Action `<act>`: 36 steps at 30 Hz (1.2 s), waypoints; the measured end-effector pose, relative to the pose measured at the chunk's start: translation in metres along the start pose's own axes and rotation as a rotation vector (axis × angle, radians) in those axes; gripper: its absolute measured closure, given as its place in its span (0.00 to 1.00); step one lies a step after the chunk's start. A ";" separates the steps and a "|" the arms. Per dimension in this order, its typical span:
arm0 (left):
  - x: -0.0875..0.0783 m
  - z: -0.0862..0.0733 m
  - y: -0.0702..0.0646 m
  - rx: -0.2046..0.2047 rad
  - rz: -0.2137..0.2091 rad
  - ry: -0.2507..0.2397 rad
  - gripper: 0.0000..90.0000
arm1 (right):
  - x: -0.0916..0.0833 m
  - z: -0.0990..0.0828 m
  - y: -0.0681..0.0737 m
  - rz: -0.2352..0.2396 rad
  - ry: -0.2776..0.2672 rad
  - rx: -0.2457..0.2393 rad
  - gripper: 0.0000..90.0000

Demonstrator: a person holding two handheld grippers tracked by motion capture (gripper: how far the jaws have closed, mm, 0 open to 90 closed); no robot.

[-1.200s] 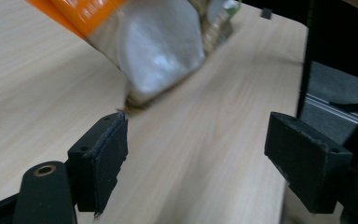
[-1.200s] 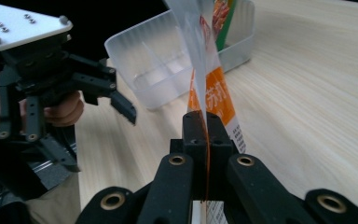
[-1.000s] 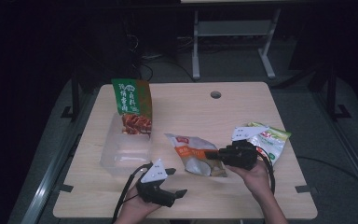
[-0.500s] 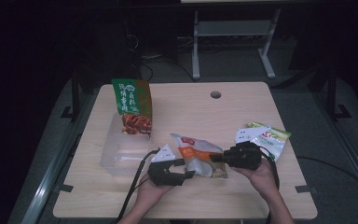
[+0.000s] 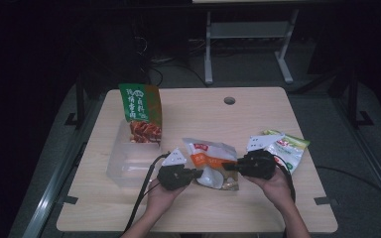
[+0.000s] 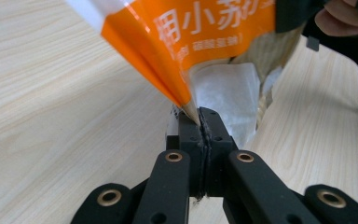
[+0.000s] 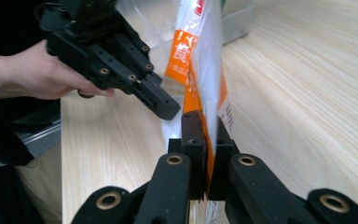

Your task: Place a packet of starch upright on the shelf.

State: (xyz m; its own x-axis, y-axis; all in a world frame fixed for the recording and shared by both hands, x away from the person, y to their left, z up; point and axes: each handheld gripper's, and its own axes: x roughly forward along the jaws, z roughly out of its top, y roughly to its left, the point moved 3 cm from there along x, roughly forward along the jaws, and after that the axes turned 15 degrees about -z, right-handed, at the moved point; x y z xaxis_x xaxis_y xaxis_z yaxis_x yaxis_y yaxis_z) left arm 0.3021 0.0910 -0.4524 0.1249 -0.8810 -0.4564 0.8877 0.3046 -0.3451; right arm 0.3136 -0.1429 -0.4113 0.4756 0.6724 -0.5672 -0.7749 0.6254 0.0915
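Observation:
An orange and white snack bag (image 5: 209, 158) hangs just above the middle of the wooden table (image 5: 213, 213), held between both grippers. My left gripper (image 5: 198, 174) has just been closing and now pinches the bag's left edge. In the left gripper view its jaws (image 6: 199, 119) are pressed together on the bag's seam (image 6: 191, 37). My right gripper (image 5: 228, 166) is shut on the bag's right edge. The right gripper view has its jaws (image 7: 204, 126) clamped on the orange film (image 7: 205, 56), with the left gripper (image 7: 168, 109) pointing in from the left.
A green and red snack bag (image 5: 141, 111) stands in a clear plastic container (image 5: 124, 166) at the left of the table. A green and white bag (image 5: 290, 148) lies behind the right hand. A cable hole (image 5: 229, 100) sits near the far edge.
The left gripper has moved right from the table's front left to the orange bag and closed on its edge. The bag now stands lifted between both grippers. The right gripper has stayed put.

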 end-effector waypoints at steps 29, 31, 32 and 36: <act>-0.039 -0.024 -0.038 0.091 0.154 0.017 0.47 | 0.003 0.007 0.023 -0.046 0.022 -0.011 0.99; -0.043 -0.027 -0.042 0.100 0.146 0.025 0.44 | 0.002 0.012 0.024 -0.051 0.014 -0.015 0.99; -0.044 -0.029 -0.044 0.102 0.141 0.027 0.43 | 0.001 0.014 0.024 -0.050 0.010 -0.011 0.99; -0.048 -0.034 -0.051 0.127 0.109 0.053 0.39 | 0.002 0.024 0.023 -0.044 -0.008 0.006 0.99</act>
State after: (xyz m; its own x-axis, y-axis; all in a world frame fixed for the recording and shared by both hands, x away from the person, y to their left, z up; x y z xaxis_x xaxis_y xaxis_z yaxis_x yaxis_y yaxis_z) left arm 0.2356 0.1296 -0.4408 0.2026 -0.8240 -0.5291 0.9196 0.3458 -0.1865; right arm 0.3064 -0.1182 -0.3907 0.5125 0.6470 -0.5646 -0.7508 0.6567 0.0712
